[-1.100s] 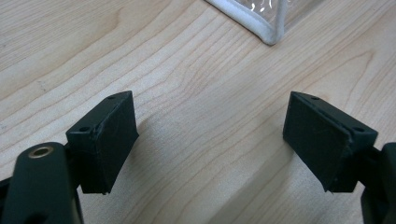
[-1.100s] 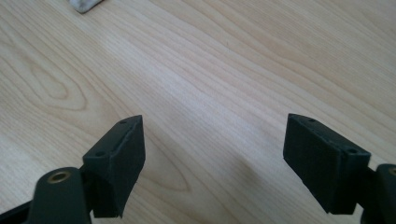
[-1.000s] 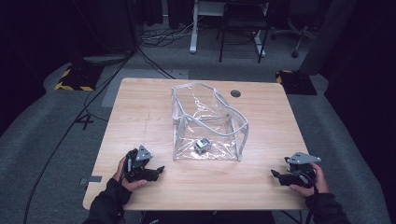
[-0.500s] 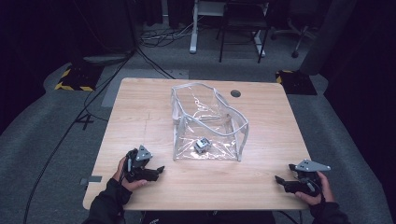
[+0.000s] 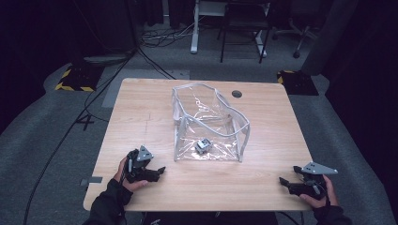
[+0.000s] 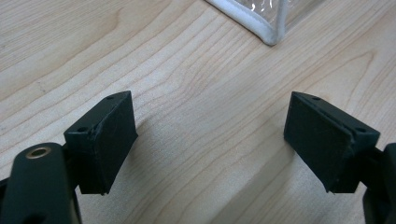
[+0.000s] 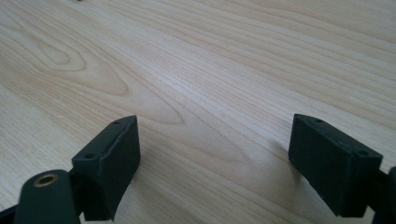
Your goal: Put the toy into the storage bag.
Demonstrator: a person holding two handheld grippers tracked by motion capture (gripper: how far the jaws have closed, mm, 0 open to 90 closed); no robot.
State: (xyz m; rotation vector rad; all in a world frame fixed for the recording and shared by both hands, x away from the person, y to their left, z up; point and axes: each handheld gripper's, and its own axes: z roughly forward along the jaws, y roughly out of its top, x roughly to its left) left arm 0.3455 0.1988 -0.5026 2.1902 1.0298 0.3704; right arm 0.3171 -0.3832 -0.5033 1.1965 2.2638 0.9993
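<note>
Dark studio floor surrounds a wooden table (image 5: 141,117), on whose middle a clear plastic bag (image 5: 209,123) is stood open, a small metal clip (image 5: 202,146) lying inside on its floor. Near the front edge, well apart, the left gripper (image 5: 161,170) is held released and empty; the right gripper (image 5: 283,180), its jaws just opened, likewise. Work appears paused; a reach toward the bag is called for next.

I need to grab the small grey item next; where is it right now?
In the high view the small grey item lies inside the clear bag at mid-table, on its floor near the front wall, ahead of and between both grippers.
</note>
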